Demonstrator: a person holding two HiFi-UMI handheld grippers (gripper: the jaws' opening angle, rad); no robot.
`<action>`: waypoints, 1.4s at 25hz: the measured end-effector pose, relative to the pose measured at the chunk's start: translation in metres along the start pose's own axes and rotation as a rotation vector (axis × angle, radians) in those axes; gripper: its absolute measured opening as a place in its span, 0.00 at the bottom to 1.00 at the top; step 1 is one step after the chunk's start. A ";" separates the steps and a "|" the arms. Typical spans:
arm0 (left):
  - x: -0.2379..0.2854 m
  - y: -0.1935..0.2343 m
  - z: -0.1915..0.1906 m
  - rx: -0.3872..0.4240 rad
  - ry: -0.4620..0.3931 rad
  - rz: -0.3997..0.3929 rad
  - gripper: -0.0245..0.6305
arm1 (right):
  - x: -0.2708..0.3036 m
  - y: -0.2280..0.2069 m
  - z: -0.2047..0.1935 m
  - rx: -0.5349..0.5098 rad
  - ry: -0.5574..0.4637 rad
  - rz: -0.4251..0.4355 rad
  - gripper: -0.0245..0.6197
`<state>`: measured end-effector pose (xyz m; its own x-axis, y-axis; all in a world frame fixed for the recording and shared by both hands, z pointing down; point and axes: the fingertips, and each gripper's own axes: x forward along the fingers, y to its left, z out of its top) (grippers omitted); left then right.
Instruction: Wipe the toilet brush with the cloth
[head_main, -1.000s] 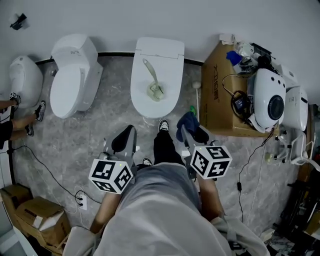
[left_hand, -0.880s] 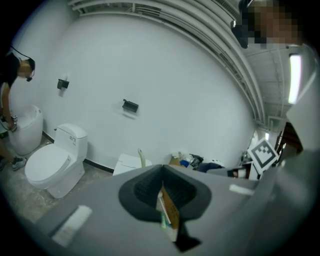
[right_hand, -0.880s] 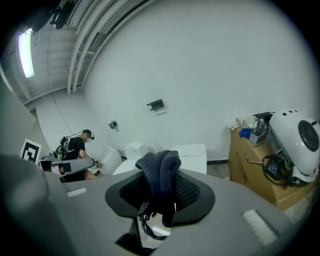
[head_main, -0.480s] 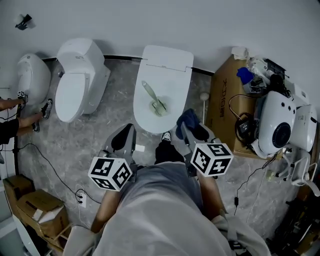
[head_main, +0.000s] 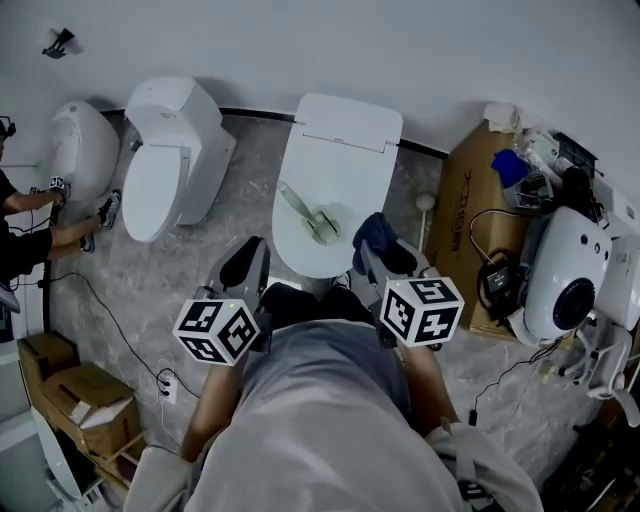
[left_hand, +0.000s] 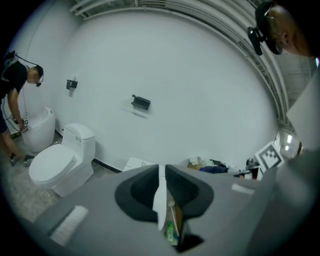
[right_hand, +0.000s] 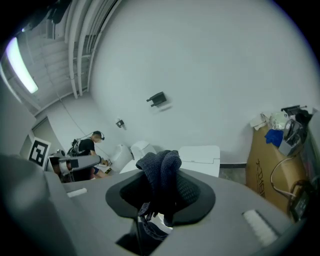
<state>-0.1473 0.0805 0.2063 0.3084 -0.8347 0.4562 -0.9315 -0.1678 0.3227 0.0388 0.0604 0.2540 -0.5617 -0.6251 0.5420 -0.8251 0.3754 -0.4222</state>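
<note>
The toilet brush (head_main: 308, 214) lies slantwise on the closed white lid of the middle toilet (head_main: 345, 150), pale handle toward the upper left and bristle head at the lower right. My right gripper (head_main: 383, 254) is shut on a dark blue cloth (head_main: 374, 232) that bunches up over its jaws (right_hand: 160, 170), just right of the brush head at the toilet's front edge. My left gripper (head_main: 246, 268) hovers at the toilet's front left, jaws together with nothing between them. In the left gripper view the left gripper (left_hand: 161, 175) shows only a thin slit.
A second toilet (head_main: 175, 160) stands to the left, then a rounded white fixture (head_main: 78, 150) where a person (head_main: 25, 225) crouches. A cardboard box (head_main: 478, 215) with white devices (head_main: 565, 275) and cables is at right. A white ball-tipped stick (head_main: 425, 204) leans beside it. Boxes (head_main: 70, 400) sit lower left.
The view has closed in on the middle toilet. Both grippers now sit at its front edge, the cloth close beside the brush head. Neither gripper's jaws have changed.
</note>
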 end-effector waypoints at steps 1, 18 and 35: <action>0.004 0.001 -0.001 -0.003 0.005 0.010 0.04 | 0.003 -0.001 -0.002 -0.019 0.016 0.006 0.20; 0.090 0.029 0.004 -0.067 0.058 -0.007 0.04 | 0.051 -0.020 0.036 -0.019 0.028 0.064 0.22; 0.158 0.067 -0.014 -0.105 0.155 -0.041 0.04 | 0.119 -0.025 0.026 -0.035 0.195 0.046 0.22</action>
<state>-0.1587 -0.0554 0.3120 0.3796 -0.7360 0.5605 -0.8948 -0.1381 0.4245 -0.0056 -0.0409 0.3099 -0.5973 -0.4640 0.6542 -0.7979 0.4264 -0.4260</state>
